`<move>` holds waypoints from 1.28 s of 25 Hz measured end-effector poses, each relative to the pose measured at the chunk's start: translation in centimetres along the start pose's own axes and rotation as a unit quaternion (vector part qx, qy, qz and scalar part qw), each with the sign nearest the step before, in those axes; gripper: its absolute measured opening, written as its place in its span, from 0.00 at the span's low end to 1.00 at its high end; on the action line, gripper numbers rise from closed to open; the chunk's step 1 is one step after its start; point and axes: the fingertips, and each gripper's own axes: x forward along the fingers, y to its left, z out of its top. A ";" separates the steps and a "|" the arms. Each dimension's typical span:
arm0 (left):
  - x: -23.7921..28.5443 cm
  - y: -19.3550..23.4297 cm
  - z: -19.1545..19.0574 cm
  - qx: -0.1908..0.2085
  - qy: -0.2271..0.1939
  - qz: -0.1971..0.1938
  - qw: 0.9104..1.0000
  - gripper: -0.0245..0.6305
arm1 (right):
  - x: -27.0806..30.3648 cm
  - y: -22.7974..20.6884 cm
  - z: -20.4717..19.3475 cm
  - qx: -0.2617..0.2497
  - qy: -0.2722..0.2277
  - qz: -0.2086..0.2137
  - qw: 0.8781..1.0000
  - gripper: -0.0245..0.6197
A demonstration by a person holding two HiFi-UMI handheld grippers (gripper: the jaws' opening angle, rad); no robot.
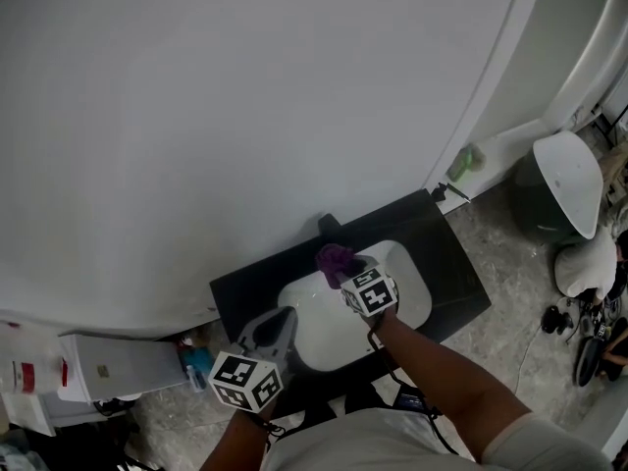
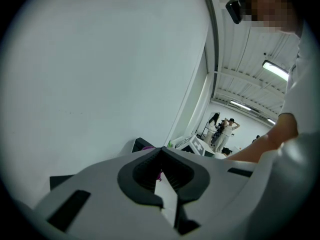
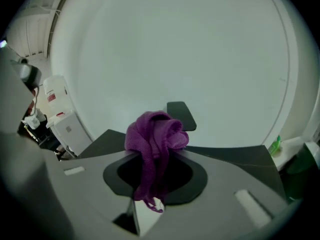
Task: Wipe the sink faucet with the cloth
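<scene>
The left tongs (image 2: pixel 160 150) sat closed on nothing. The right tongs (image 3: pixel 159 151) pinched the purple cloth (image 3: pixel 152 134); just beyond it stood the black faucet (image 3: pixel 181 115). Only the head view showed the white sink (image 1: pixel 407 297) below the right tongs.

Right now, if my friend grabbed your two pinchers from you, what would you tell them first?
Left gripper: shut, empty, held over the near-left edge of the sink.
Right gripper: shut on the purple cloth, which is bunched up just in front of the black faucet at the back of the sink.
Done: the cloth is gripped and up at the faucet. I can't tell whether it touches.
Left: rub the cloth over the faucet, probably all the way round.
</scene>
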 end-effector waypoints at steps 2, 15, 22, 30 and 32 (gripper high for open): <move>-0.2 -0.1 0.0 0.000 0.001 0.002 1.000 0.05 | 0.8 -0.5 -0.6 0.008 0.012 -0.001 1.000 0.17; -0.6 -0.1 0.4 -0.002 -0.005 0.006 1.000 0.05 | -0.8 -1.6 -0.3 0.024 0.005 -0.004 1.000 0.17; -0.2 -0.1 0.1 -0.008 -0.009 0.006 1.000 0.05 | -2.7 0.2 -6.2 0.072 0.037 0.015 0.997 0.17; -1.0 -0.2 1.2 -0.009 -0.022 0.016 1.000 0.05 | -4.1 -1.0 7.8 -0.007 -0.068 0.013 0.998 0.17; -1.6 -0.3 1.5 -0.013 -0.026 0.020 0.999 0.05 | -1.6 -2.9 11.1 -0.015 -0.061 -0.006 0.998 0.17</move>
